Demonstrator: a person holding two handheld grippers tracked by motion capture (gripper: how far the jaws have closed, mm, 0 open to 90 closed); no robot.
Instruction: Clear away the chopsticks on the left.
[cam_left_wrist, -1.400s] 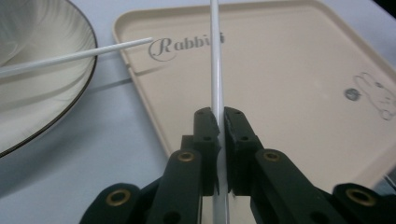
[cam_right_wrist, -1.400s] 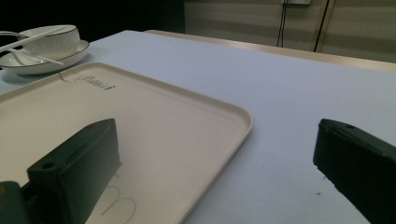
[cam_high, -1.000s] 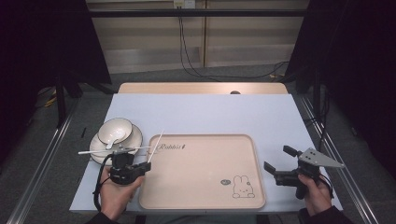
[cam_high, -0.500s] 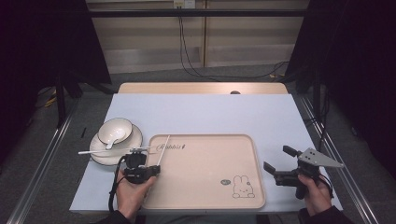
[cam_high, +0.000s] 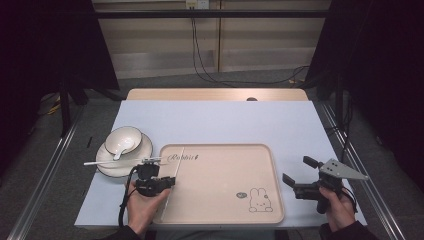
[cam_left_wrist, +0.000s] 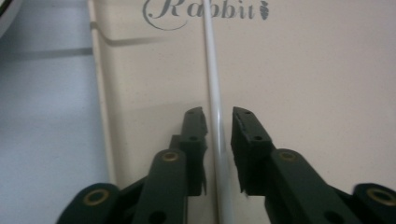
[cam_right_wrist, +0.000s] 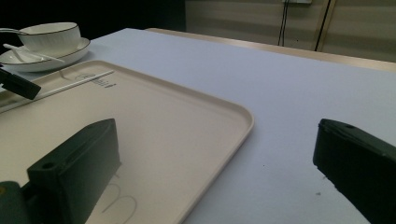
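A white chopstick (cam_high: 181, 156) (cam_left_wrist: 212, 70) lies lengthwise along the left part of the beige "Rabbit" tray (cam_high: 225, 200) (cam_right_wrist: 187, 116). My left gripper (cam_high: 170, 180) (cam_left_wrist: 218, 116) straddles the chopstick low over the tray. Its jaws stand slightly apart, with a thin gap on each side of the stick. A second white chopstick (cam_high: 102, 163) rests across the white plate (cam_high: 146, 150). My right gripper (cam_high: 298, 170) (cam_right_wrist: 217, 140) hovers over the table just right of the tray, wide open, with nothing between its jaws.
On the plate at the left sits a white bowl (cam_high: 125, 136) (cam_right_wrist: 49, 33) with a spoon (cam_high: 120, 149) in it. The pale blue table (cam_high: 225, 120) stretches behind the tray. A wooden strip (cam_high: 215, 94) runs along its far edge.
My left gripper has moved right from beside the plate to over the tray's left part, bringing one chopstick, which now lies on the tray. The right gripper has stayed still.
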